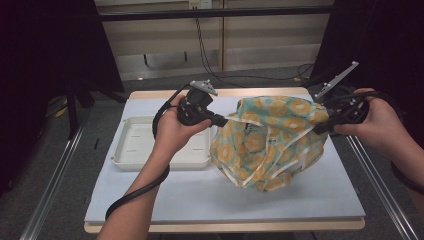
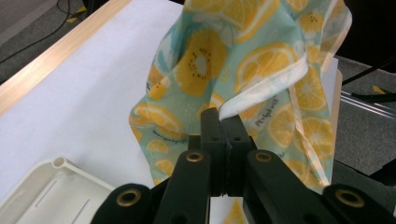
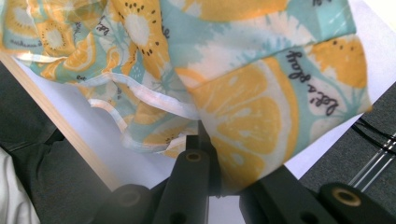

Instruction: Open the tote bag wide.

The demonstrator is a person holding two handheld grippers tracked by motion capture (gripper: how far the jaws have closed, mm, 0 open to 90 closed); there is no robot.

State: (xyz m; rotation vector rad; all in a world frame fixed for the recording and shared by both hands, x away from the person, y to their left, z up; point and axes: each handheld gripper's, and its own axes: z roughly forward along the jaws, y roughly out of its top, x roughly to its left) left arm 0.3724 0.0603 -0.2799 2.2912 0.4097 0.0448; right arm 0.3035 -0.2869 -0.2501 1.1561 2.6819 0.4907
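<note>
White table (image 1: 200, 195) — both tools, left (image 1: 226, 120) and right (image 1: 320, 129), clamp the lemon-print cloth (image 1: 265, 145).

Bare mat (image 1: 200, 192) beneath hanging cloth (image 1: 270, 140)

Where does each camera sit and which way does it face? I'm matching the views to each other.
High view: above the person's side of the table, looking forward and down; both forearms, left tool, right tool.
Left gripper view: on the left tool, looking along its shut jaws at the lemon-print cloth and white tray.
Right gripper view: on the right tool, facing the cloth.
Shared: every view has the cloth.
</note>
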